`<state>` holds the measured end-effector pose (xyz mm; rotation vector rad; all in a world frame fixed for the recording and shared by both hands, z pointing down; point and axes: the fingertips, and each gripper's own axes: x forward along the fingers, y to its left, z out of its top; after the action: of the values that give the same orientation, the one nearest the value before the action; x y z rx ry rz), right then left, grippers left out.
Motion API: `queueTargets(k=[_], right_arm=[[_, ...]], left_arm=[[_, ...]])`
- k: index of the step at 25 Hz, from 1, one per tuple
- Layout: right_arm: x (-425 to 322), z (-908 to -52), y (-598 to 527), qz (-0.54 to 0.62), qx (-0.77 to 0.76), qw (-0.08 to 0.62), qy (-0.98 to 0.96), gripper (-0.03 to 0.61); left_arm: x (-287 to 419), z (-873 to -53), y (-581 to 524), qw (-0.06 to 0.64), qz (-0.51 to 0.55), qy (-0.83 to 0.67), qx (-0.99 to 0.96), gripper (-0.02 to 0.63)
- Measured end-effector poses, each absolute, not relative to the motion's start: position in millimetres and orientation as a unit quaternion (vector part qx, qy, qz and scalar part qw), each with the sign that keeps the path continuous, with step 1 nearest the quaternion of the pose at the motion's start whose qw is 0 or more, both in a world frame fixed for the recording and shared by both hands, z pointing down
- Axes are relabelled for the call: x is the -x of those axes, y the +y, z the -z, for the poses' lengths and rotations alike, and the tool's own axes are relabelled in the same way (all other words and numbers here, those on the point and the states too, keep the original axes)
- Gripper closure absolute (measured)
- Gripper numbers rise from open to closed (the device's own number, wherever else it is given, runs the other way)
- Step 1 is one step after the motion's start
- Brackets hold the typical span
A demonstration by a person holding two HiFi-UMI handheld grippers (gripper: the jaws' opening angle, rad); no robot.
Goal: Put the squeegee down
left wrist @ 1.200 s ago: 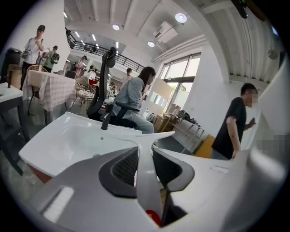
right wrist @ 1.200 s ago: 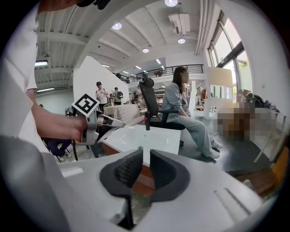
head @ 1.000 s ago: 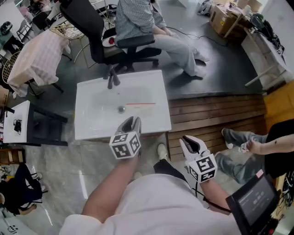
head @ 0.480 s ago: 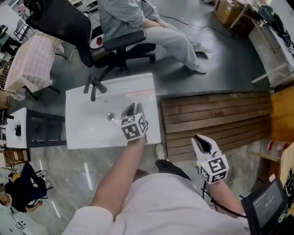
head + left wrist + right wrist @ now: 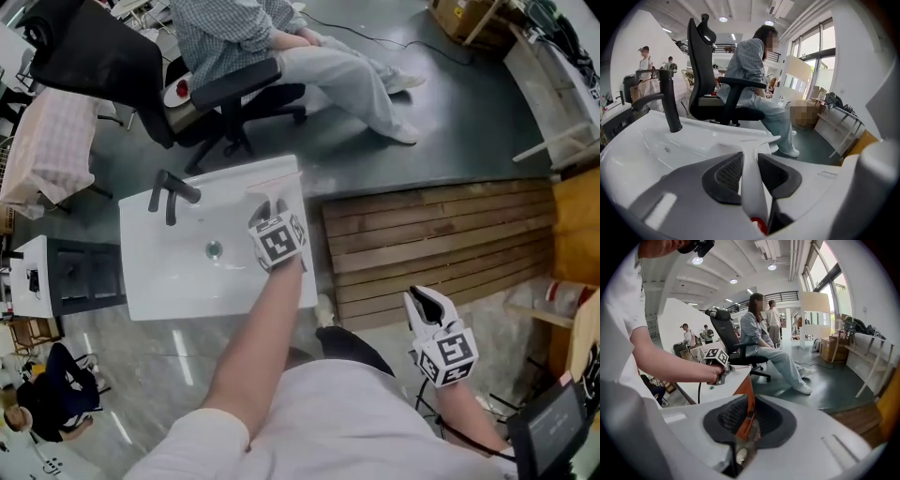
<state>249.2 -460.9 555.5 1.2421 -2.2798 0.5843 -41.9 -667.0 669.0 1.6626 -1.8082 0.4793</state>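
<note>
A white squeegee (image 5: 751, 154) sits in my left gripper (image 5: 750, 171), whose pads are shut on its handle; its T-shaped head points forward over the far right corner of the white sink (image 5: 169, 281). The head view shows the left gripper (image 5: 270, 208) over the sink's right part, right of the drain (image 5: 214, 249) and the black faucet (image 5: 169, 195). My right gripper (image 5: 427, 302) hangs off the sink over the floor, near my body. Its jaws (image 5: 749, 420) look shut with nothing between them. The left gripper (image 5: 717, 363) also shows in the right gripper view.
A person sits on a black office chair (image 5: 234, 89) just beyond the sink. A slatted wooden platform (image 5: 441, 234) lies to the sink's right. A small white side table (image 5: 33, 272) stands at its left, and desks and boxes (image 5: 553, 56) line the far right.
My left gripper has carried the squeegee forward and down across the sink toward its far right corner. The right gripper has drifted to the right and back, away from the sink.
</note>
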Motion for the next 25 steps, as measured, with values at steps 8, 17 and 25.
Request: queueTargets(k=[8, 17, 25], right_arm=[[-258, -564, -470, -0.223, -0.456, 0.238, -0.828, 0.545], [-241, -567, -477, -0.218, -0.443, 0.241, -0.836, 0.545], [-200, -563, -468, -0.205, -0.420, 0.237, -0.852, 0.545]], left_arm=[[32, -683, -679, 0.300, -0.206, -0.698, -0.617, 0.503], [32, -688, -673, 0.300, -0.205, -0.688, -0.629, 0.466], [53, -662, -647, 0.289, -0.187, -0.675, -0.652, 0.462]])
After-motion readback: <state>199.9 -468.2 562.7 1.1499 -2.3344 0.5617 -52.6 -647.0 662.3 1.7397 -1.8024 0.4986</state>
